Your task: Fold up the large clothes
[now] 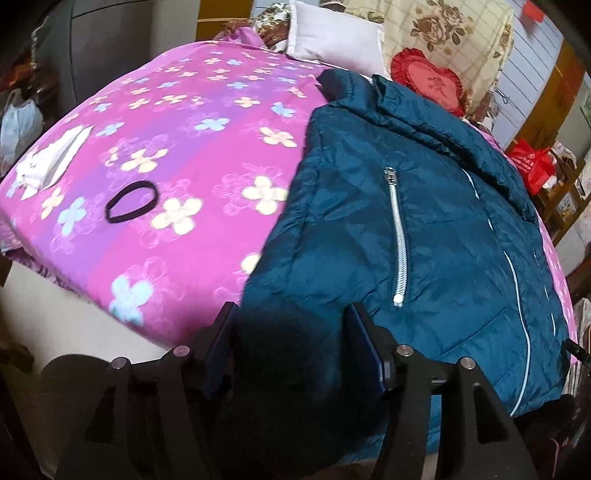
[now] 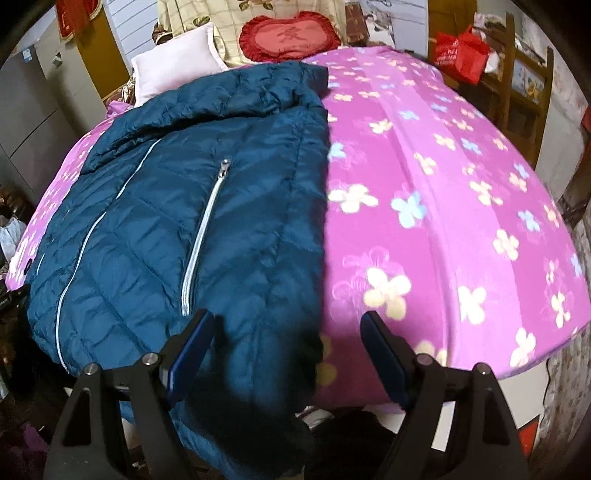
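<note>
A dark teal quilted jacket (image 1: 424, 206) with silver pocket zippers lies front up on a bed covered by a pink flowered blanket (image 1: 177, 122). Its collar points to the headboard and its hem hangs over the near edge. My left gripper (image 1: 291, 325) is open, its fingers either side of the jacket's lower left hem corner. In the right wrist view the jacket (image 2: 177, 206) fills the left half. My right gripper (image 2: 288, 332) is open, straddling the jacket's lower right edge where it meets the blanket (image 2: 443, 206).
A black hair band (image 1: 131, 201) and a white tissue pack (image 1: 55, 155) lie on the blanket left of the jacket. A white pillow (image 1: 332, 33) and a red heart cushion (image 2: 290, 37) sit at the headboard. A red bag (image 2: 458, 51) stands on a wooden shelf at right.
</note>
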Motion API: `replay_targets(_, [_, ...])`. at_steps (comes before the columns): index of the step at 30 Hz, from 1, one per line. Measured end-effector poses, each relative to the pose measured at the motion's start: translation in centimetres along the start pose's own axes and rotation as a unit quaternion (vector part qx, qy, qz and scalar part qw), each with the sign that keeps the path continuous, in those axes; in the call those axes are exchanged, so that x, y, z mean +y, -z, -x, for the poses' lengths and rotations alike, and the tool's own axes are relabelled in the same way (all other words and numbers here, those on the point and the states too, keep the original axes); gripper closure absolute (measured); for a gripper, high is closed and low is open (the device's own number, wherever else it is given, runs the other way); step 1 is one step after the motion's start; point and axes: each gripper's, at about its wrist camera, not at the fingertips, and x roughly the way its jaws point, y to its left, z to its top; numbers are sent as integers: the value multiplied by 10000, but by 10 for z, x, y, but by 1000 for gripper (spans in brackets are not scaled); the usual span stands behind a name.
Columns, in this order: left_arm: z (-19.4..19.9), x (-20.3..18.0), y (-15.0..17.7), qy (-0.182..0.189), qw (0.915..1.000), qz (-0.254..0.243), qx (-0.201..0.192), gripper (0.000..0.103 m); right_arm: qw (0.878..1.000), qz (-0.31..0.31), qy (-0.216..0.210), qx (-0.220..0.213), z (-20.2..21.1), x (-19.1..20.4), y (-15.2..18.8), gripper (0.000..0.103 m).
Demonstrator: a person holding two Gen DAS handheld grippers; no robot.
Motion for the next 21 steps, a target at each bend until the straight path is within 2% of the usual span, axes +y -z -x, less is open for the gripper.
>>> replay_targets(3, [-3, -4, -3, -74, 9998, -156, 25, 56, 9999, -29, -142, 48, -4, -1, 3, 18])
replay_targets(8, [1, 7, -2, 134, 9998, 3, 144, 56, 9973, -64, -677, 288, -16, 8, 10, 18])
replay_targets(12, [4, 8, 2, 89, 9999, -29, 104, 56, 9937, 191, -1070, 280, -15, 24, 16, 18])
replay_targets(21, [2, -5, 6, -25, 9993, -331, 154, 56, 9914, 282, -1267, 139, -17, 35, 13, 17])
